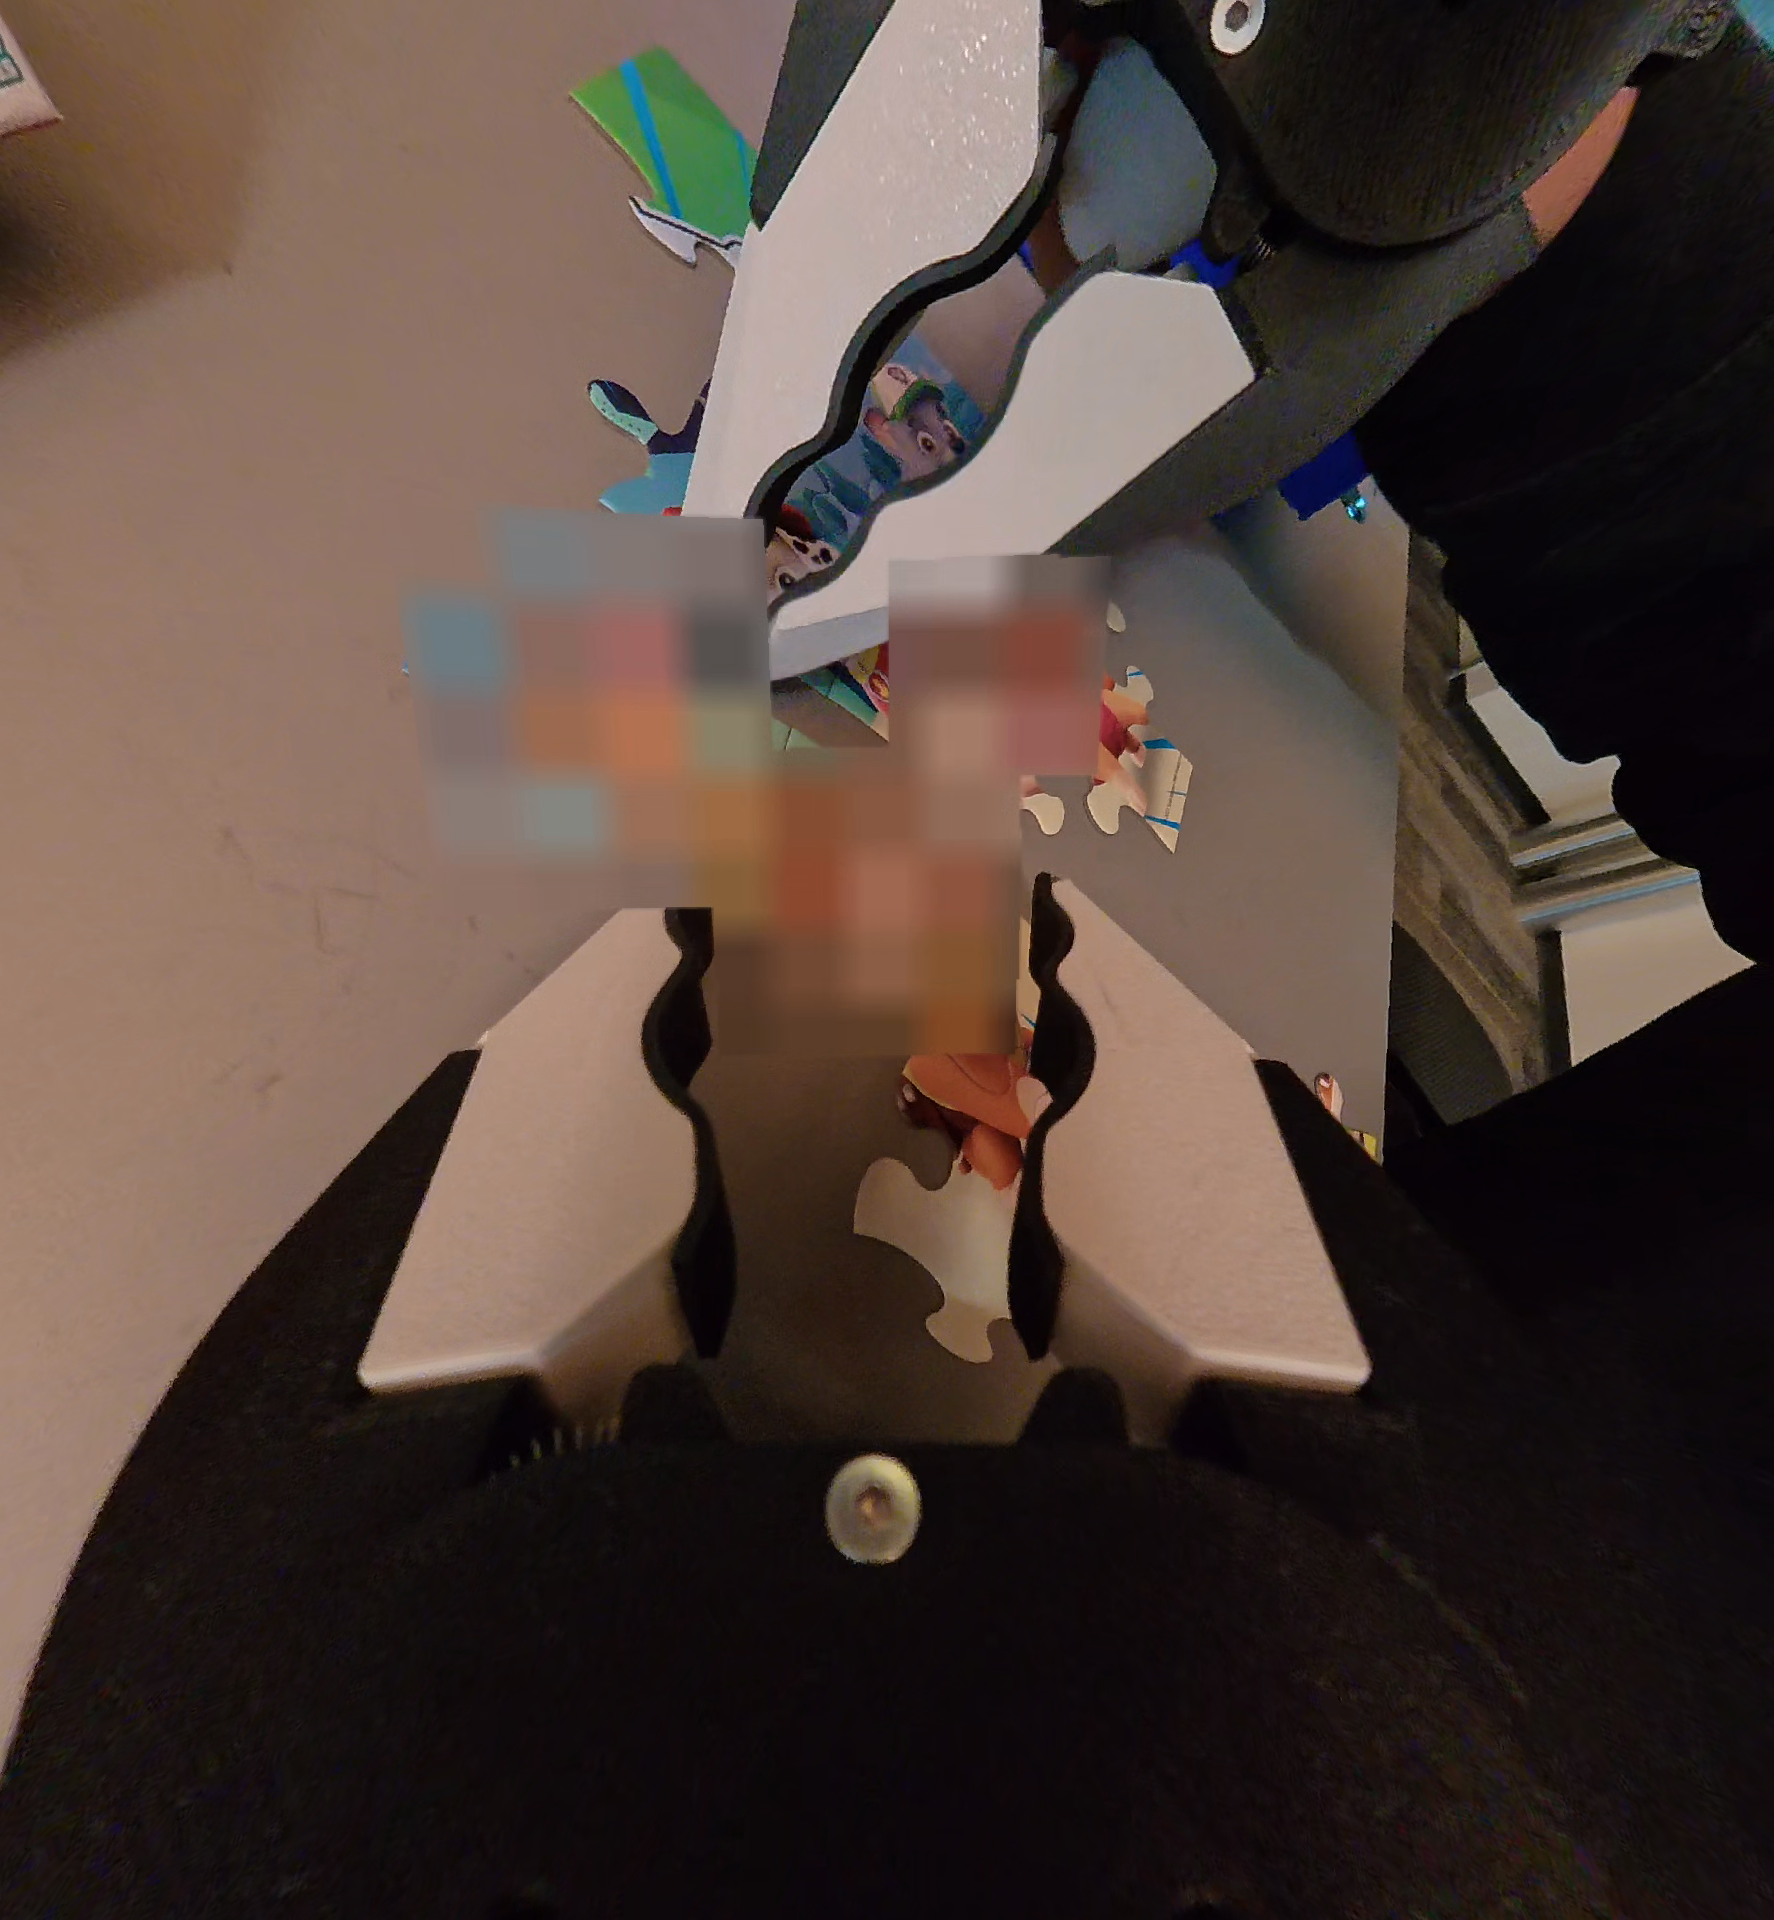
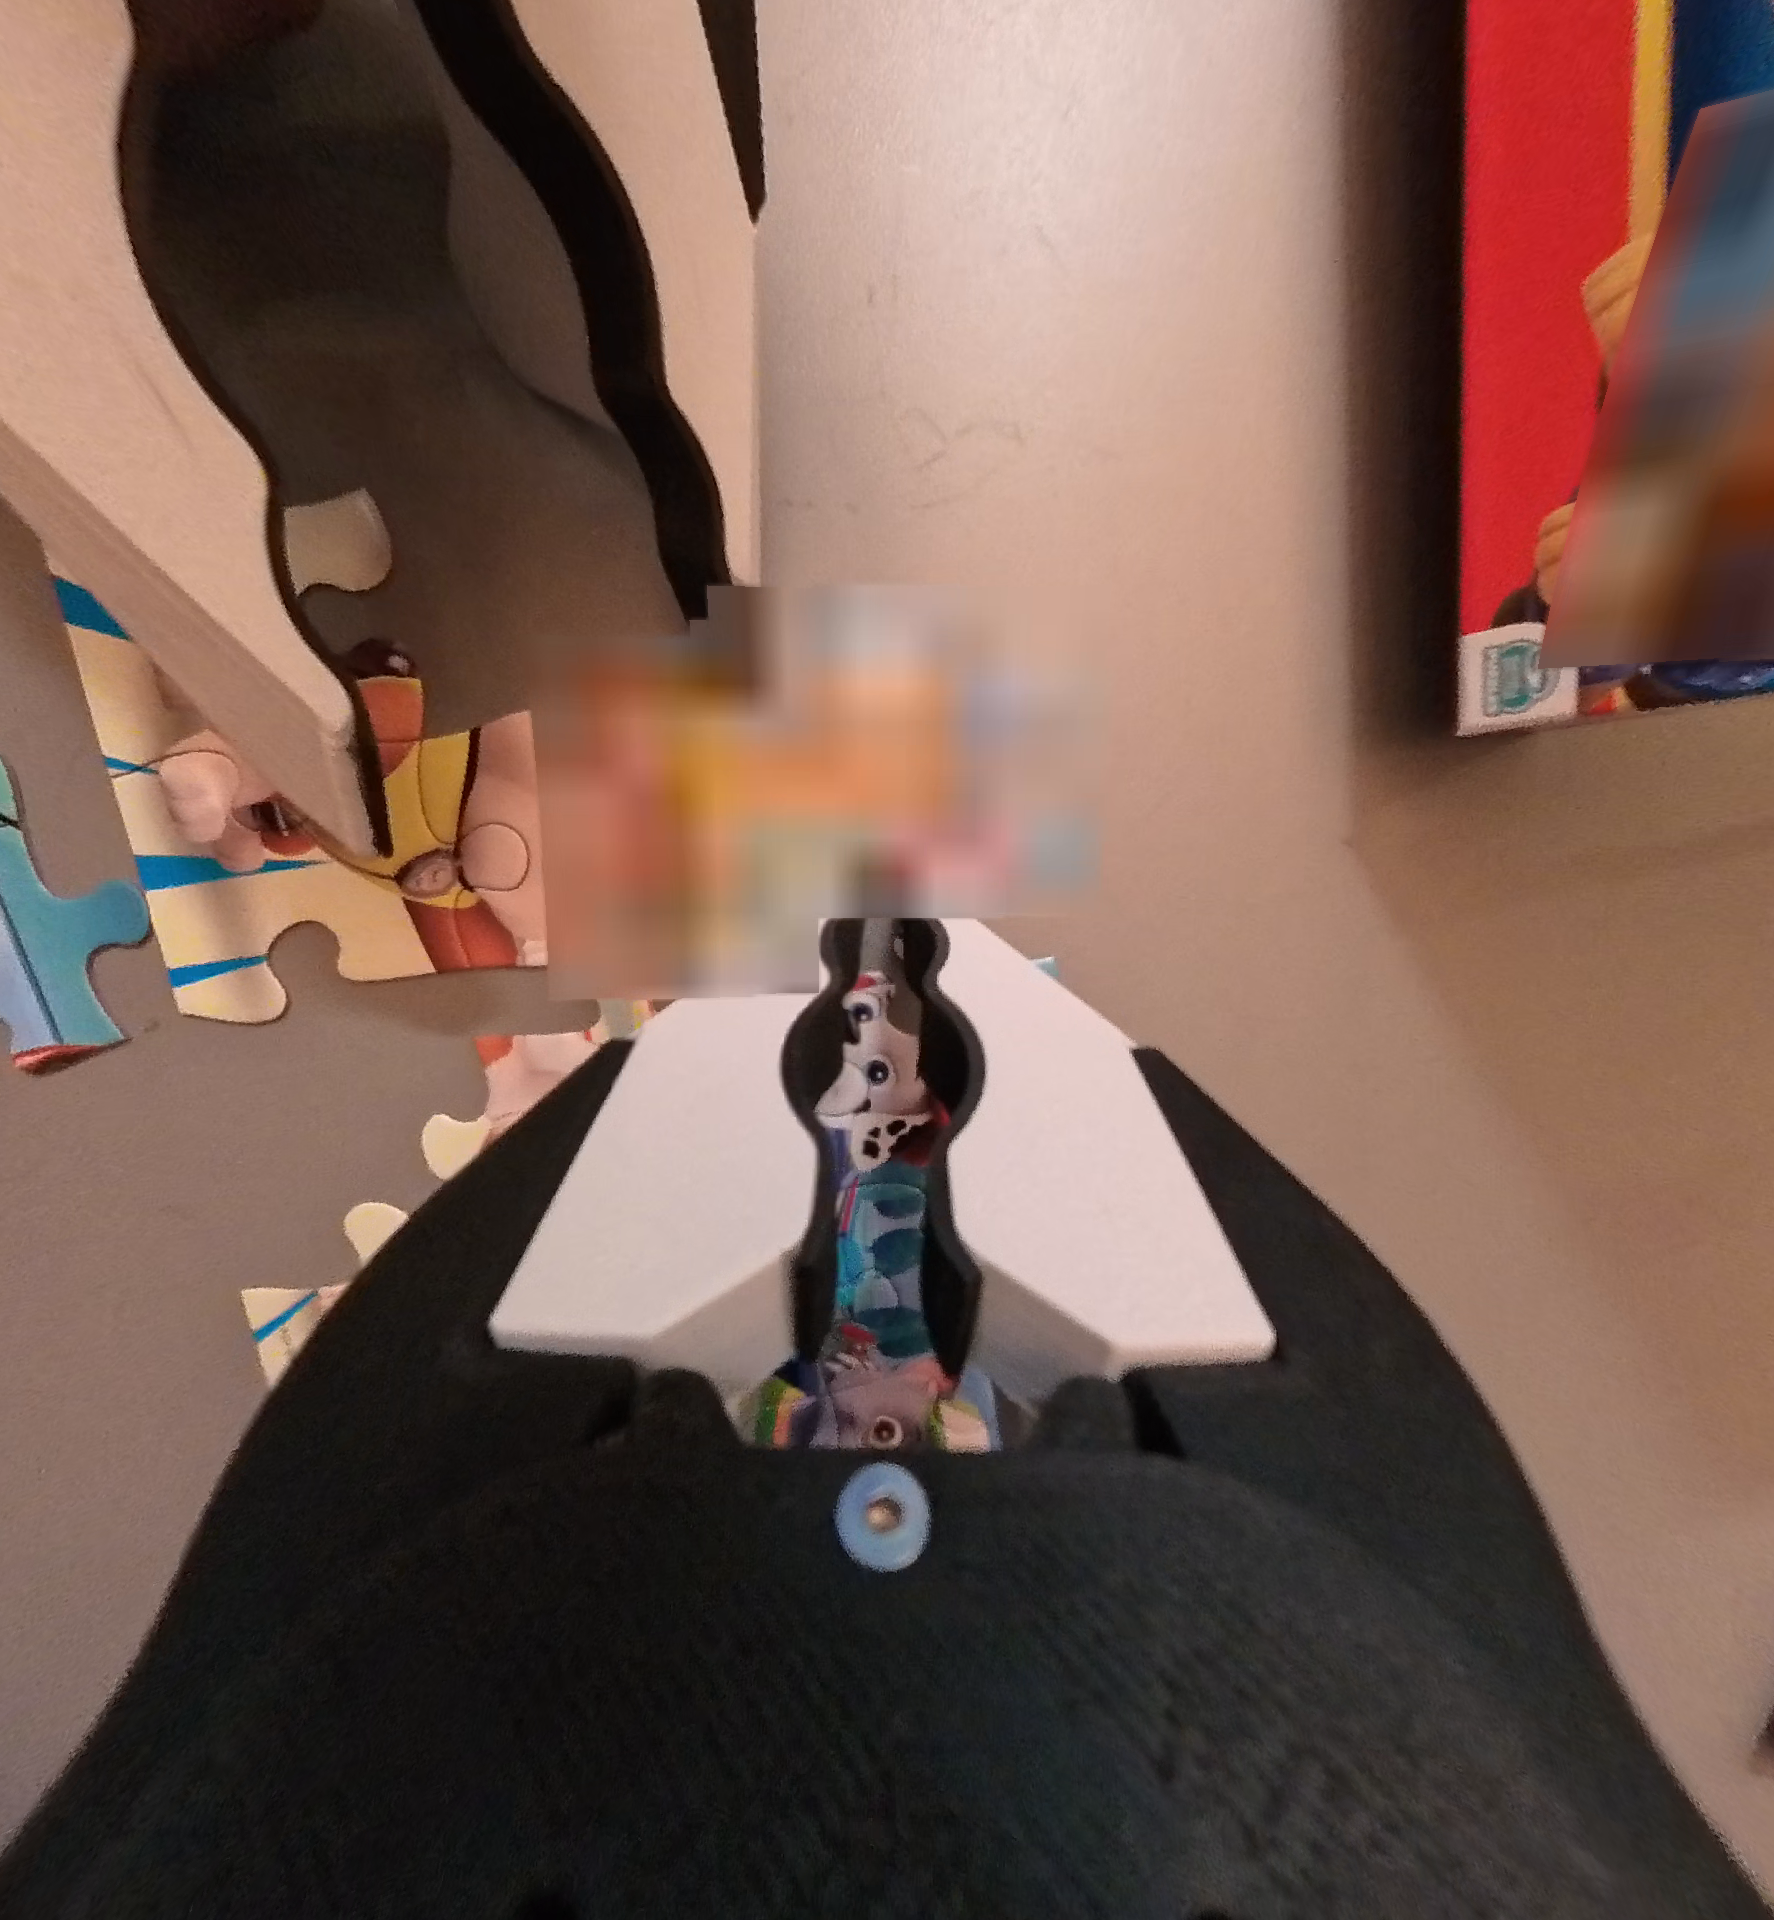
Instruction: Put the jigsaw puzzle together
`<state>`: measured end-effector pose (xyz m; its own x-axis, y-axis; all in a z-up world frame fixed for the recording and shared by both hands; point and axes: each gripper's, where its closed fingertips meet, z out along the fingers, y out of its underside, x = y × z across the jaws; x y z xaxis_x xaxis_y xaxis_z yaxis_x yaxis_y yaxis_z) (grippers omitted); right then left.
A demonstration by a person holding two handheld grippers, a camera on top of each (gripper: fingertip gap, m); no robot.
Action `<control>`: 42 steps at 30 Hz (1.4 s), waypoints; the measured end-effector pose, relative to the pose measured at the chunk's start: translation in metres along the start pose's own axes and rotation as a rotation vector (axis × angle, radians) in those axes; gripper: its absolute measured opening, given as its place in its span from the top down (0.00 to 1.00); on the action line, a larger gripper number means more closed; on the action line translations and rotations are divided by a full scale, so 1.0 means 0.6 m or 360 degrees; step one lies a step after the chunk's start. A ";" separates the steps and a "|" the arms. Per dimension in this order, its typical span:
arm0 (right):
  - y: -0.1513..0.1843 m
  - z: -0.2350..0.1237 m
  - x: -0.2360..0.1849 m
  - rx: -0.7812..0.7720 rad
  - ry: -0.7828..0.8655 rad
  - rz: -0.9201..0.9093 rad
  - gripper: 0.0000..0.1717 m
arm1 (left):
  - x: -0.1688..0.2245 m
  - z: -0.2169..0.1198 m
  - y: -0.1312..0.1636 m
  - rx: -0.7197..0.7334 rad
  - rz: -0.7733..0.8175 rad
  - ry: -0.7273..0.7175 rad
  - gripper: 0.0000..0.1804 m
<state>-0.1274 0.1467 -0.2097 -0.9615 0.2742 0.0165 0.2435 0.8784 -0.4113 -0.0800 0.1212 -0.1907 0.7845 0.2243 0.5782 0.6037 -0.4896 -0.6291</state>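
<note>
Left claw (image 1: 867, 935): white fingers with wavy black pads stand wide apart and hold nothing; it hangs over the grey board, with a piece showing an orange cartoon figure (image 1: 976, 1122) lying between the fingers, clear of the left pad.
Right claw (image 2: 881, 940): fingers drawn nearly together, only a narrow wavy slot left between the black pads; the tips sit against a mosaic patch, so whether they pinch a piece cannot be told.
Puzzle pieces: flat cardboard jigsaw pieces with knobs and sockets, printed with bright cartoon pups in blue, teal, yellow, orange and white.
Through the right slot: a spotted white pup (image 2: 878, 1070) above teal shapes, lying under that claw.
Joined section (image 2: 343, 831): several pieces locked together, face up on the board, beside the left claw's fingertip.
Loose pieces: a blue one (image 2: 41, 914) at the left edge of the right wrist view; a white and orange one with blue lines (image 1: 1143, 769) near the board's right side.
Board (image 1: 1278, 831): grey sheet on the beige counter (image 1: 187, 727).
Box (image 2: 1527, 364): red puzzle box with cartoon art, at the far right on the counter.
Writing: a small green and white logo on the box corner, probably a brand mark.
</note>
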 end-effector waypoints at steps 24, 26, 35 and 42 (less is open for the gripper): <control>0.017 -0.020 -0.090 0.0210 0.0032 0.0321 0.83 | 0.022 -0.005 0.023 -0.0075 -0.0003 0.0046 0.67; 0.016 -0.017 -0.090 0.0214 0.0023 0.0364 0.83 | 0.023 -0.005 0.023 -0.0069 -0.0007 0.0051 0.67; -0.006 -0.040 -0.122 0.0417 0.0018 0.0786 0.82 | 0.037 -0.017 0.034 -0.0108 0.0002 0.0099 0.67; 0.010 -0.042 -0.173 0.0499 0.0258 0.1033 0.79 | 0.024 -0.039 0.018 -0.0031 0.0152 -0.0032 0.86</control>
<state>-0.0232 0.1334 -0.1909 -0.5998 0.7762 -0.1942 0.6857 0.3736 -0.6247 -0.0657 0.0993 -0.1767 0.8412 0.1926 0.5053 0.5233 -0.5256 -0.6708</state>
